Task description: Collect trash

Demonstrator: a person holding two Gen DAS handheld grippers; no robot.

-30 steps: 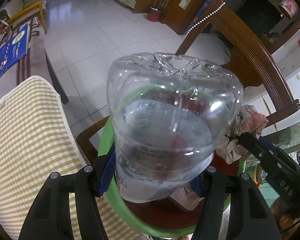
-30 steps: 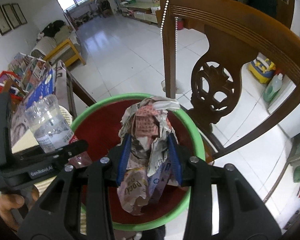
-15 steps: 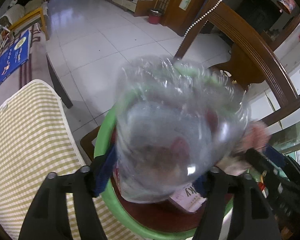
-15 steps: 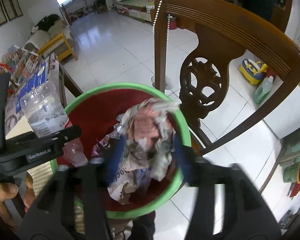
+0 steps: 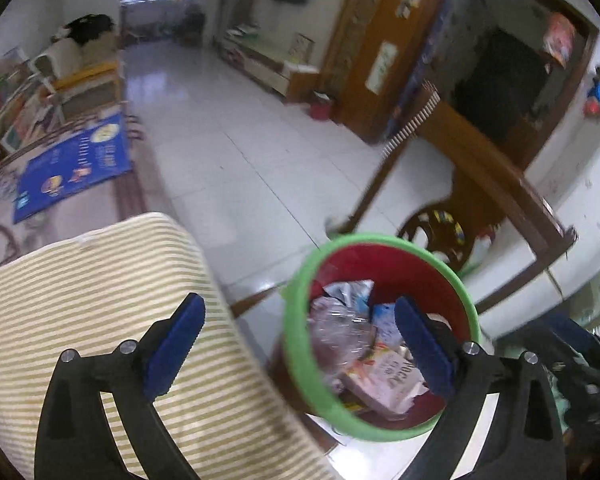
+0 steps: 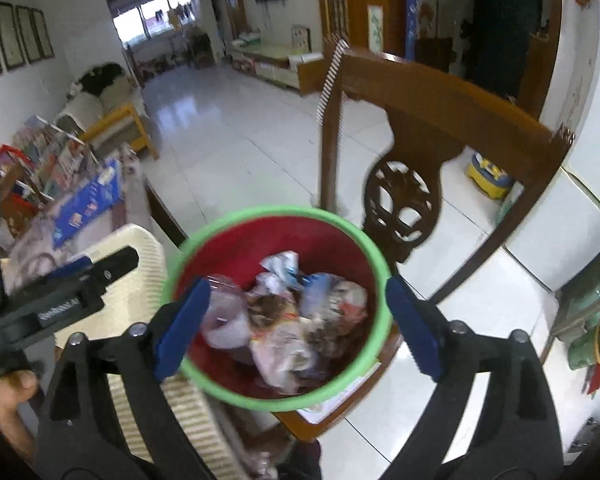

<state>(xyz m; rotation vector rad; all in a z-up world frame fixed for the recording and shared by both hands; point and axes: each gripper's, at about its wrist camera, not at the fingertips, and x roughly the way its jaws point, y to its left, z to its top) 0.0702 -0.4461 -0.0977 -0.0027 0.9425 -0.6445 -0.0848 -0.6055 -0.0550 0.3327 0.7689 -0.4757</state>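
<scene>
A red bin with a green rim [image 5: 300, 344] [image 6: 376, 260] stands on a wooden chair seat. Inside lie a clear plastic bottle [image 5: 336, 328] [image 6: 224, 304] and crumpled paper and wrappers [image 5: 384, 376] [image 6: 296, 336]. My left gripper [image 5: 300, 340] hangs above the bin's left edge, its jaws opening wide with nothing held between the blue pads. My right gripper [image 6: 296, 320] hovers over the bin, its jaws opening too, with nothing in them and the trash well below. The left gripper's body [image 6: 64, 292] and a hand [image 6: 8, 396] show at the left of the right wrist view.
A striped cushion [image 5: 80, 300] lies left of the bin. The carved wooden chair back [image 6: 420, 128] rises behind it, with a string of beads [image 6: 330, 80] on its post. Tiled floor stretches beyond. A blue booklet [image 5: 76, 164] rests on a table at left.
Both grippers opened and let go: the bottle dropped from the left one and the crumpled paper from the right one into the bin. Both hands rose and pulled back.
</scene>
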